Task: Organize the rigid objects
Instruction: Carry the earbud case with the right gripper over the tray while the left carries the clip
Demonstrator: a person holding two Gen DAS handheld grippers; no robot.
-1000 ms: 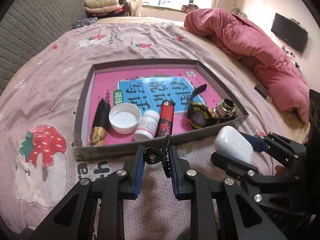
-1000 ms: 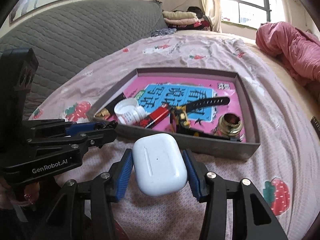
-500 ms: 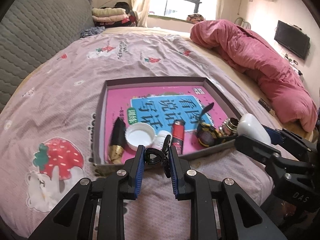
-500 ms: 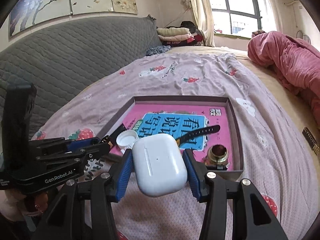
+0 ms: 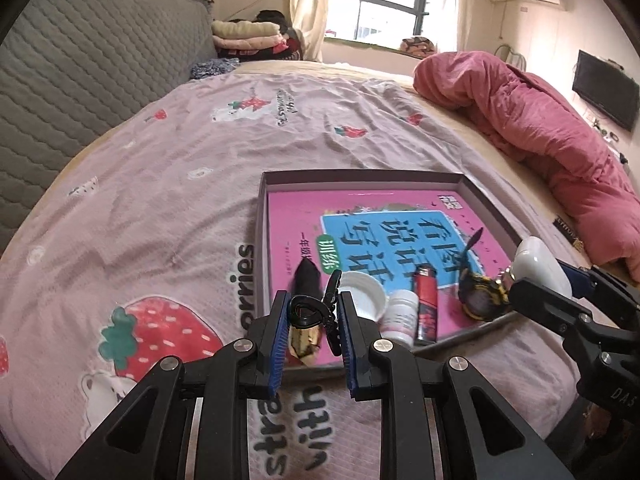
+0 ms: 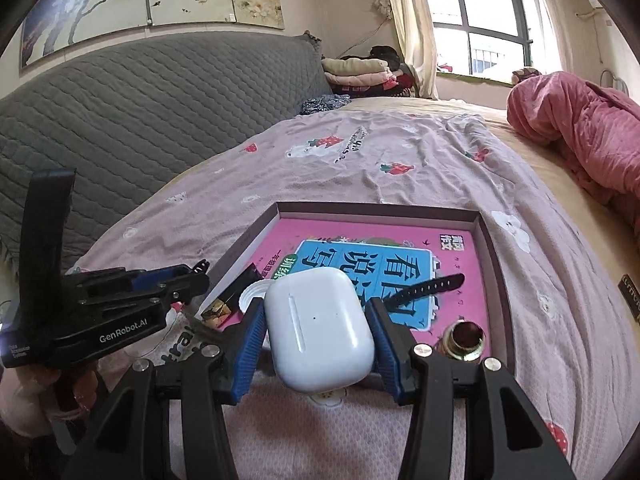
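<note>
The left gripper [image 5: 312,322] is clamped narrowly on a small black hair clip [image 5: 310,312], its blue pads [image 5: 280,340] pressing the clip from both sides above the near edge of the tray [image 5: 262,240]. The right gripper [image 6: 318,320] grips a white earbud case [image 6: 318,328] between its blue pads [image 6: 248,344], the jaws spread about as wide as the case, which is held above the bedsheet [image 6: 400,160] just in front of the tray's near wall. In the left wrist view the same case shows at the right, over the tray's right near corner. Inside the tray, which is lined with a pink and blue booklet [image 5: 380,224], a row of things lies along the near side: a black and gold tube [image 5: 306,280] at the left, then a white cap [image 5: 362,294], a small white bottle [image 5: 400,314], a red lighter [image 5: 426,300] and a black and yellow watch [image 5: 478,296] toward the right. A brass fitting [image 6: 462,338] stands near the tray's right near corner. Beyond the tray the pink strawberry-print sheet stretches far, with a red quilt [image 5: 540,120] bunched at the right and a grey quilted headboard [image 6: 140,92] at the left.
</note>
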